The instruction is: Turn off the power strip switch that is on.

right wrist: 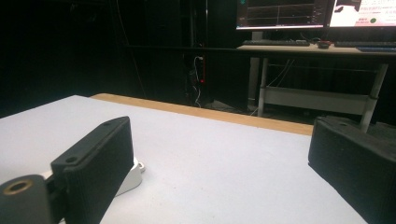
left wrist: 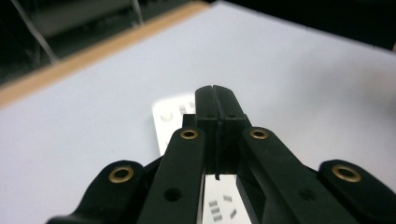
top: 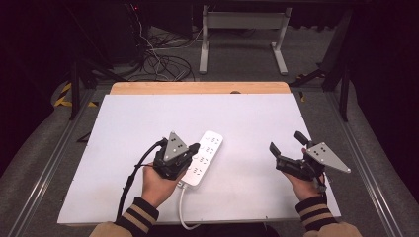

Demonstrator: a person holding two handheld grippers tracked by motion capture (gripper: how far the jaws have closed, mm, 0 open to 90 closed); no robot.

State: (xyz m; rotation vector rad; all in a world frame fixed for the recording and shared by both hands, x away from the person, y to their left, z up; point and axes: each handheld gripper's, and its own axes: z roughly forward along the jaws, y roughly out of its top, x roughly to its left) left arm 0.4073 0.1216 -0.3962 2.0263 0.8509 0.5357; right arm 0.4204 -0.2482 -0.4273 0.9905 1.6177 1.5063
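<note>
Left claw (top: 193, 148), jaws pressed together and empty, hovers over the white plastic power strip (top: 203, 157) near the counter's near edge; right claw (top: 288, 146) gapes empty; apparently nothing begun.

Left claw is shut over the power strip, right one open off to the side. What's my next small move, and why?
Probably bring the open right claw across to the power strip. It holds nothing and sits well apart, while the shut left claw hovers over the strip without visibly gripping it.

A white surface (top: 257, 118) with a bare wooden strip along its far edge carries a white power strip (top: 203, 157), lying flat near the front, its white cord (top: 182, 207) trailing off the near edge.
</note>
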